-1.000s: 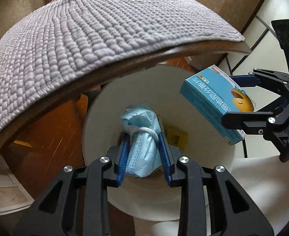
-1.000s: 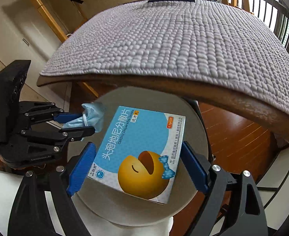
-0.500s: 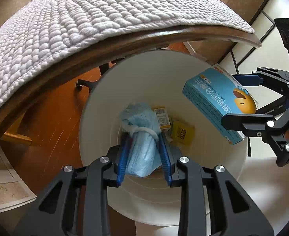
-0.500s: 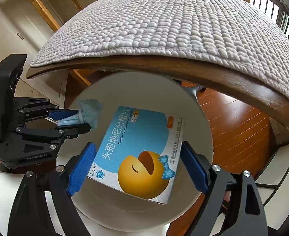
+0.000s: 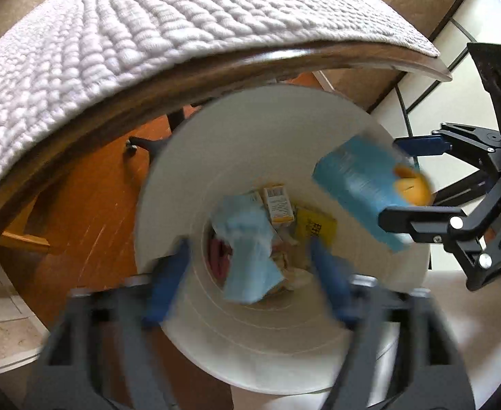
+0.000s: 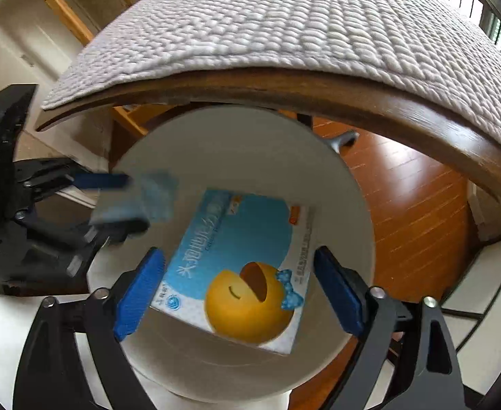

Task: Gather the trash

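Observation:
Both grippers hang over a round white bin below a table edge. My left gripper is open; the crumpled blue face mask is loose between its spread, blurred fingers, above the trash in the bin. In the right wrist view the mask is blurred beside the left gripper. My right gripper has its pads apart, and the blue medicine box with a yellow cartoon face is tilted and free between them over the bin. The box is blurred in the left wrist view.
A wooden table edge under a grey quilted mat overhangs the bin's far side. Small yellow boxes and other scraps lie in the bin. Wooden floor is to the right, with white tiles beyond.
My left gripper opened and let go of the blue mask, which drops into the bin. My right gripper opened and the medicine box came free and tilted.

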{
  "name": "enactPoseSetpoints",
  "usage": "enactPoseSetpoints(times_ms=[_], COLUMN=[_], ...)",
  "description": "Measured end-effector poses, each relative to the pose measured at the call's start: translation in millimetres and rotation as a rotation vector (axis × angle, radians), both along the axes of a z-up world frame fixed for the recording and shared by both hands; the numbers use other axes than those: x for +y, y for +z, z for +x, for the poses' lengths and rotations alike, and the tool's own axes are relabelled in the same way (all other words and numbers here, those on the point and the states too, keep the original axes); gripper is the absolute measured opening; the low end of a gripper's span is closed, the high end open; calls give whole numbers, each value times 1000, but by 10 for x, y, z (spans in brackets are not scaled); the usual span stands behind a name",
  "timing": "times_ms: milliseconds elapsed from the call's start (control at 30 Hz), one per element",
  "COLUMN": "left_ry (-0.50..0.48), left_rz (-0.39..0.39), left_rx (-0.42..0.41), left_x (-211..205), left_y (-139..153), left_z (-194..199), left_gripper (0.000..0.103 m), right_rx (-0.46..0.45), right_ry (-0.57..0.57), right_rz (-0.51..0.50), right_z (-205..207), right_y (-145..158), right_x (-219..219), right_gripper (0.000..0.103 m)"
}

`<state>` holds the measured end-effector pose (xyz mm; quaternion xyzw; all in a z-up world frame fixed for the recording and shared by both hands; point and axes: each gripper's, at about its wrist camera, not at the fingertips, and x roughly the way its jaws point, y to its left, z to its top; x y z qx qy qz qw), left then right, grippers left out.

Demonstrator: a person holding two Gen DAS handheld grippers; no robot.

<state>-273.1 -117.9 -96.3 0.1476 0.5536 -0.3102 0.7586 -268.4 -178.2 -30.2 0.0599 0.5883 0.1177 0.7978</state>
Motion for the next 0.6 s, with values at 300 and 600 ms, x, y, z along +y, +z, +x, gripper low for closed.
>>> enactPoseSetpoints(times_ms=[300,600], left_ry=[-13,321], left_rz=[-91,-181], left_rx=[-98,-363], left_x=[114,625], left_y=[528,1243], left_z=[-13,871], left_gripper=[85,102], right_rx=[-130,-375], right_ry=[-47,-203], right_rz=[58,-163], right_z=[-36,587], right_y=[389,912], right_x=[-88,-742], right_gripper=[98,99])
